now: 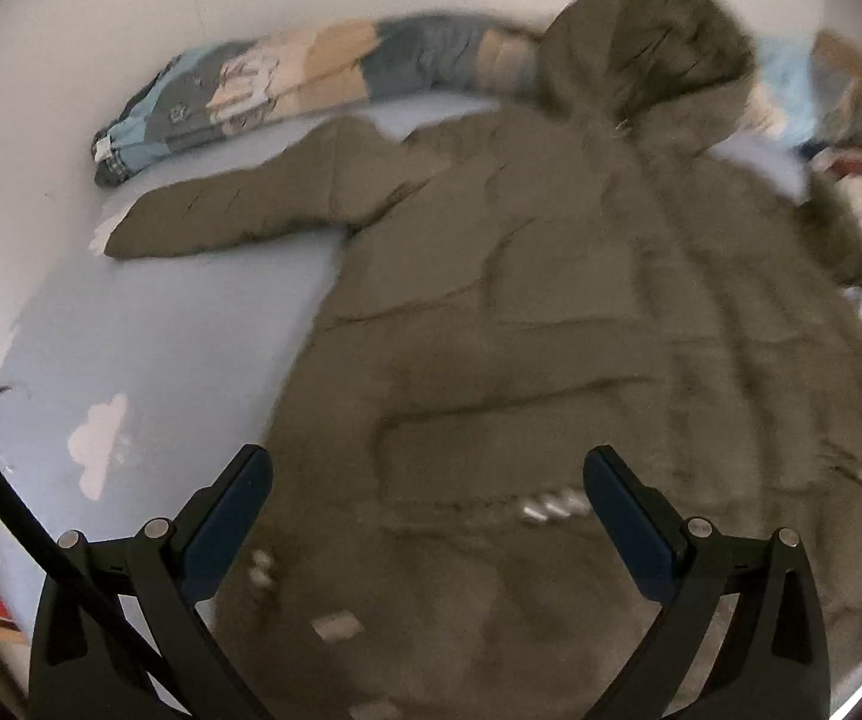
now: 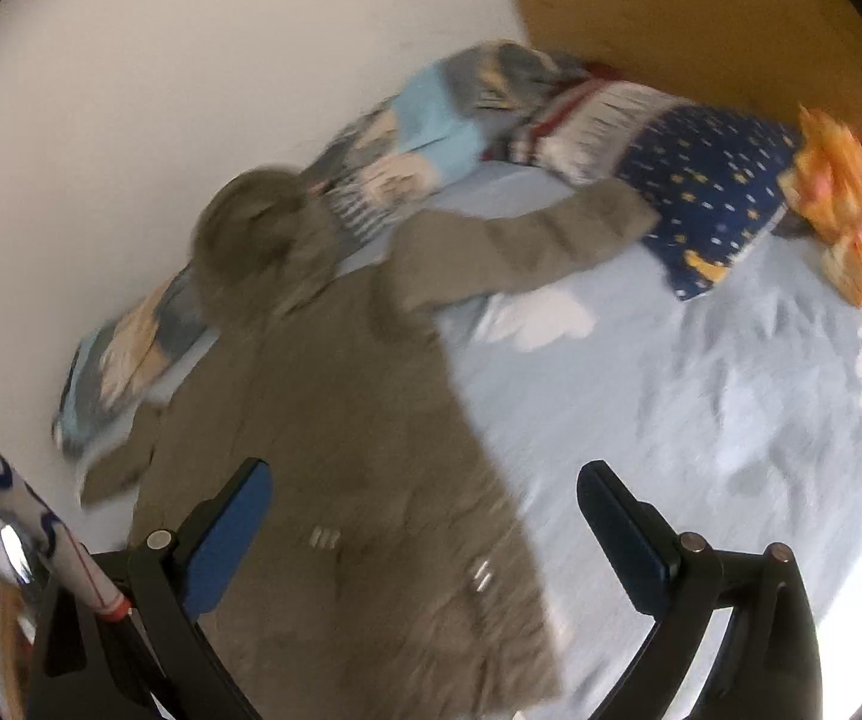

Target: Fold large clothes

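Both tongs, left point(image 1: 428, 504) and right point(image 2: 425, 519), hang apart above the coat point(image 1: 551, 330) spread flat on the bed point(image 2: 671, 390); folding looks unstarted, so next grip a sleeve point(image 1: 221, 216).

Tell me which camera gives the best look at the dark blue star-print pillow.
The right wrist view. There the star-print pillow lies in full sight near the head of the bed, the coat sleeve reaching to its edge. The left wrist view shows only blurred clutter at its right edge, so the pillow cannot be made out there.
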A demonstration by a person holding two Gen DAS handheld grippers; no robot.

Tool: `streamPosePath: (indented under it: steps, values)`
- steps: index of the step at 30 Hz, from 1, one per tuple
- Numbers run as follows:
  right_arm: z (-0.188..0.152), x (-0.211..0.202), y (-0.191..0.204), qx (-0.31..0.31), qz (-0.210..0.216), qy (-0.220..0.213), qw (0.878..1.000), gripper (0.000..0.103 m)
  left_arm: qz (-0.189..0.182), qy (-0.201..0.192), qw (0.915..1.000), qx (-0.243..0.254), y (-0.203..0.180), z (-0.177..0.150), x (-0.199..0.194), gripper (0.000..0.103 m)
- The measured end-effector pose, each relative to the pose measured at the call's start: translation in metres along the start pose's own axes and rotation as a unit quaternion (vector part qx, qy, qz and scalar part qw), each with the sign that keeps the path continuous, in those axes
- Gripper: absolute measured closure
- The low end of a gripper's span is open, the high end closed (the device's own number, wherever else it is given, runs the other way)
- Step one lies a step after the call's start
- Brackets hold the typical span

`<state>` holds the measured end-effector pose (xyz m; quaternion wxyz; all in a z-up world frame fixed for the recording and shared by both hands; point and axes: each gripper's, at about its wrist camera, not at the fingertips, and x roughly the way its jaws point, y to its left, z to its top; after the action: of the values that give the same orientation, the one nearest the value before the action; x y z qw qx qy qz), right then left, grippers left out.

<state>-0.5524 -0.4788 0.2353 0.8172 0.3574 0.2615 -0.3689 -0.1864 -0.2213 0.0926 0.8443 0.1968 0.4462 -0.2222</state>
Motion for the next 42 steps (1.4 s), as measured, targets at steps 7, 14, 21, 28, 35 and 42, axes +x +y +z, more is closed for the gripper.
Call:
streamPosePath:
  steps: [7, 14, 21, 28, 35, 42]
  values:
    - [0.041, 0.065, -0.069, 0.089, -0.010, 0.024, 0.996, 0.000, -0.005, 0.059, 0.9949, -0.081, 0.077, 0.018, 0.036, 0.000]
    - [-0.013, 0.134, -0.057, 0.047, 0.063, 0.211, 0.974, 0.001, -0.054, 0.131, 0.9852, -0.096, 0.129, -0.003, 0.065, 0.000]
    - [-0.056, 0.139, -0.021, -0.035, 0.081, 0.269, 0.959, 0.010, -0.159, 0.154, 0.9718, -0.080, 0.126, -0.028, 0.062, 0.044]
    - [-0.060, 0.123, -0.026, -0.046, 0.059, 0.254, 0.964, 0.074, -0.165, 0.121, 0.9780, -0.042, 0.112, -0.032, 0.039, 0.087]
    - [-0.060, 0.085, -0.016, -0.072, 0.040, 0.212, 0.974, 0.086, -0.153, 0.104, 0.9825, -0.024, 0.120, -0.056, 0.000, 0.089]
    - [-0.078, 0.056, -0.032, -0.065, 0.009, 0.219, 0.973, 0.074, -0.061, 0.094, 0.9937, -0.002, 0.122, -0.085, -0.022, 0.071]
